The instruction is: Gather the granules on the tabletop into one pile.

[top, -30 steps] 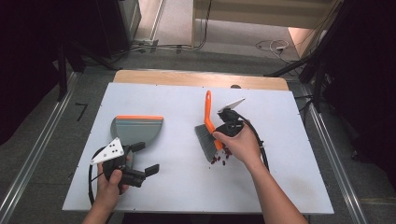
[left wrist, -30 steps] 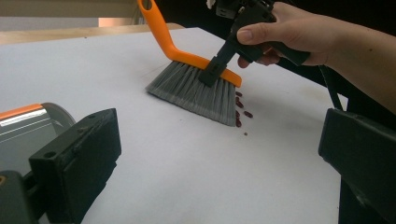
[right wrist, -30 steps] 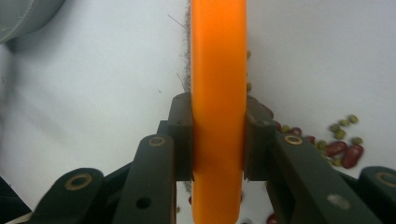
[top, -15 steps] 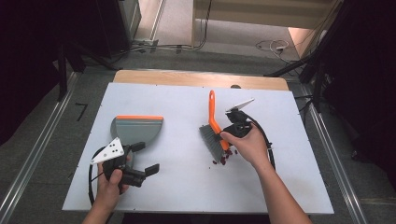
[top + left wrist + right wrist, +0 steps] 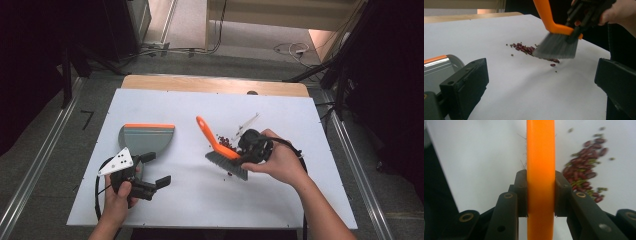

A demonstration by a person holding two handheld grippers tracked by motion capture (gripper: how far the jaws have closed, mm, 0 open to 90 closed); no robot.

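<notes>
An orange-handled brush (image 5: 212, 137) with grey bristles touches the white table (image 5: 200, 205) right of centre, its handle leaning far-left. My right gripper (image 5: 245, 150) is shut on the handle (image 5: 540, 157), one jaw pressed on each side. Red and green beans (image 5: 226, 142) lie heaped by the bristles (image 5: 556, 46), with a few strays (image 5: 552, 65) nearer me. A grey dustpan (image 5: 146, 137) with an orange edge rests at the left. Just in front of it my left gripper (image 5: 157, 169) stays open and empty, facing the beans (image 5: 524, 48).
A wooden board (image 5: 215, 84) runs along the table's far edge. Cables trail from both grippers, and more lie on the floor behind the table. Metal rails flank the table on both sides.
The right hand has turned the brush so its handle leans left and the bristles sit lower right. The bean heap now lies on the far side of the bristles. The left gripper is still.
</notes>
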